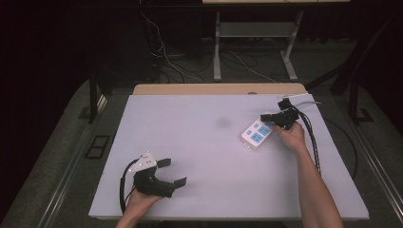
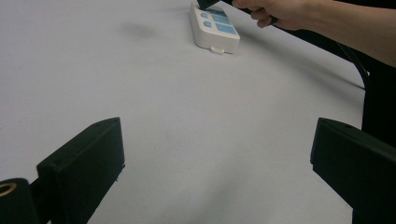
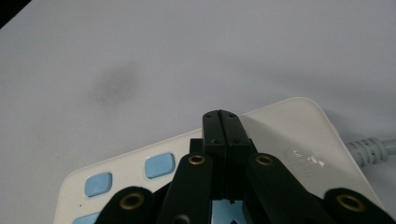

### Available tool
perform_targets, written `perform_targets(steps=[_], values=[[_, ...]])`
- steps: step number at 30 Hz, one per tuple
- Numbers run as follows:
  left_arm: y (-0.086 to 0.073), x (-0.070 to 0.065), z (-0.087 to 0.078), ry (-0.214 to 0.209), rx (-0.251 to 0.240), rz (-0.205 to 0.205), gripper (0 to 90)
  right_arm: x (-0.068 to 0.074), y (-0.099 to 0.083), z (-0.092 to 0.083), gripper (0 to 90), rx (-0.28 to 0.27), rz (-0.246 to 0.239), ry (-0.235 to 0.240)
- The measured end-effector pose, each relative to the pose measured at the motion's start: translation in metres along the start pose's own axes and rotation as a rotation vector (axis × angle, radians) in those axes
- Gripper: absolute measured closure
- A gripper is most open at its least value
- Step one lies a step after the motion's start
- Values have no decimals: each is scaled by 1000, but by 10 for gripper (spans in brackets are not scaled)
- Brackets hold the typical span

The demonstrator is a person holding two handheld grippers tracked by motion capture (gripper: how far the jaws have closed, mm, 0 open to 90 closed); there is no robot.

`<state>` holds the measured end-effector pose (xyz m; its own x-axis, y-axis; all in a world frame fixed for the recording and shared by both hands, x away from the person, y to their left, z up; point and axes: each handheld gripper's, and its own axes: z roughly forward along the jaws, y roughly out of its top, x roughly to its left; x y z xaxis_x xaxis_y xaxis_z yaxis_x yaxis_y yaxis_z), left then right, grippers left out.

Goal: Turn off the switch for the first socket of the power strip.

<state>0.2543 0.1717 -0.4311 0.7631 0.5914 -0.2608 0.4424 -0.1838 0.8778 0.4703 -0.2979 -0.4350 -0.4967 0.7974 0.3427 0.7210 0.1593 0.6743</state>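
A white power strip (image 1: pixel 256 134) with blue sockets and buttons lies on the right part of the white table (image 1: pixel 190 142). My right gripper (image 1: pixel 263 117) is shut with nothing between its jaws, and its tip hangs over the strip's far end. In the right gripper view the closed jaws (image 3: pixel 226 123) stand above the strip's white top (image 3: pixel 289 135), with blue buttons (image 3: pixel 161 165) to the left and the strip's grey cord (image 3: pixel 373 151) leaving at right. My left gripper (image 1: pixel 173 172) rests open near the front left. Its jaws (image 2: pixel 215 163) point towards the power strip (image 2: pixel 215 30).
A faint dark smudge (image 1: pixel 222 122) marks the table left of the strip. The right gripper's black cable (image 1: pixel 313 140) trails along the table's right side. Beyond the wooden back edge (image 1: pixel 218 89) are floor cables and a desk frame (image 1: pixel 217 52).
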Motion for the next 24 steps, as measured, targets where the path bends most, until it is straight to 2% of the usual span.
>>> perform_targets(steps=[1,2,5,13,24], values=[[0,0,0,-2,-3,-2,13,1,1,-2,900,-18,4,13],[0,0,0,-2,-3,-2,13,2,2,-3,900,-11,-5,-11],[0,0,-1,0,-7,-3,13,4,3,-4,900,4,-17,-18],[0,-1,-1,-3,-10,-5,13,10,5,-19,900,-13,-23,8],[0,-1,-1,-5,-14,-5,13,22,7,-42,900,-35,-38,16]])
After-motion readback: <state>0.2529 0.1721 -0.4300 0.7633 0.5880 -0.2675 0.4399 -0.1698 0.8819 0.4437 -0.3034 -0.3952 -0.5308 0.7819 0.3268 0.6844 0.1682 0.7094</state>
